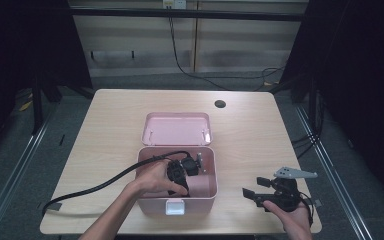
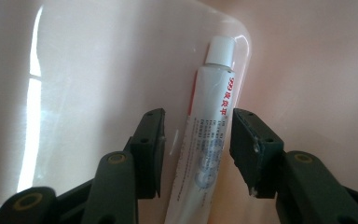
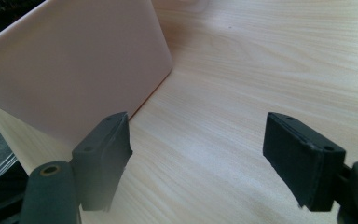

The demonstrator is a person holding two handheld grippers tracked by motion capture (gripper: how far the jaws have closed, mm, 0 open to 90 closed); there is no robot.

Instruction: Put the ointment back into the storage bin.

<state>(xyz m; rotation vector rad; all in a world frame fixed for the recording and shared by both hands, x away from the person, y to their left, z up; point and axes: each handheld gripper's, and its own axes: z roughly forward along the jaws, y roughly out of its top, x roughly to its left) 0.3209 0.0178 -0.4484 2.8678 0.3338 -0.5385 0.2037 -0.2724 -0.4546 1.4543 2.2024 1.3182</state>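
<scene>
High view. A pink box sits at centre of a wooden table, lid flipped back toward the top of the frame, white latch on the near wall. The left hand comes up from bottom centre and holds the left gripper down inside the box; a black cable runs off to the lower left. The tube cannot be made out from here, as hand and gripper cover that part of the box. At lower right the right hand holds the right gripper on the table, well apart from the box, jaws aimed left toward it.

Left gripper view. A white tube with red print lies on the pink floor of the box, along a curved corner of the wall. Long axis runs from bottom centre up to upper centre, leaning slightly right; the white cap points to the top of the frame. The jaws stand on either side of the tube's middle at a narrow gap, pads clear of it on both sides, not pressing.

Right gripper view. Jaws spread wide, nothing between them but bare table. The outer wall of the box fills the upper left, its corner edge near the left jaw.
</scene>
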